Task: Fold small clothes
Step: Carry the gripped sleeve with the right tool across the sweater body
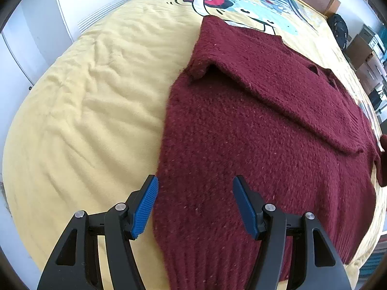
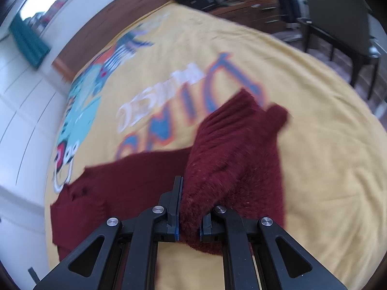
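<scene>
We have the sweater (image 1: 254, 145) lying on the yellow bedspread (image 1: 84, 108), one sleeve (image 1: 278, 84) already folded across the body. The right gripper (image 2: 189, 207) is clenched on the other sleeve (image 2: 232, 159), which hangs bunched and lifted off the bed. The left gripper (image 1: 194, 203) hovers over the hem edge, jaws apart, nothing between them.

Risks, as we judge them: the thick knit is gripped in a wad, so it may land twisted instead of flat; the pull may drag the body and undo the first fold, since nothing pins it.

Surroundings: wardrobe doors (image 1: 31, 48), a headboard (image 2: 116, 24) and a dark bench (image 2: 338, 36), all well apart. Nothing blocks the fold.
</scene>
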`<action>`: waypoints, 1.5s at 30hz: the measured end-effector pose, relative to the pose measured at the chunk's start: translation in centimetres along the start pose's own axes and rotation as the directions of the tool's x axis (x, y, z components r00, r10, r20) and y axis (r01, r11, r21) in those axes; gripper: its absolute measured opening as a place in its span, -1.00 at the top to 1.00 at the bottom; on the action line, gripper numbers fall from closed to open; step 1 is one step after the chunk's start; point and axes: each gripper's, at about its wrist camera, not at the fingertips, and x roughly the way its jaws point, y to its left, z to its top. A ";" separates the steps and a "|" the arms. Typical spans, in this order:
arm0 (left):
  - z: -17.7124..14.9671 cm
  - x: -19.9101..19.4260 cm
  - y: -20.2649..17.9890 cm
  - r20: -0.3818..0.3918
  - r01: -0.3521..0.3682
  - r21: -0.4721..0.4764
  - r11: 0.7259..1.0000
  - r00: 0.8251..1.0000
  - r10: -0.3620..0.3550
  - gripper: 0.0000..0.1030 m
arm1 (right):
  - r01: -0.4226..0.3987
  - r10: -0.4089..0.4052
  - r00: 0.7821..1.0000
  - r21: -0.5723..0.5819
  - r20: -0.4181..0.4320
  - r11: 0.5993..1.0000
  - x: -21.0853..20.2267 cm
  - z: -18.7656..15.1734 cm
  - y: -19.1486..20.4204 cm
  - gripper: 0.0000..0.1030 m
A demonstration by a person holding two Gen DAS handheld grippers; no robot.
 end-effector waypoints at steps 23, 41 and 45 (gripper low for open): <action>-1.1 -1.9 7.4 0.018 0.042 -0.046 0.998 0.999 -0.041 -0.13 | -0.232 0.201 0.968 -0.220 -0.153 0.948 6.9 -6.4 26.6 0.80; -1.3 -1.5 10.1 0.013 0.055 -0.085 0.995 0.998 -0.054 -0.13 | -0.350 0.276 0.926 -0.312 -0.256 0.883 9.9 -12.9 37.7 0.80; -1.6 -1.3 10.7 0.005 0.053 -0.097 0.994 0.999 -0.053 -0.13 | -0.365 0.277 0.916 -0.318 -0.291 0.875 11.3 -15.3 39.0 0.78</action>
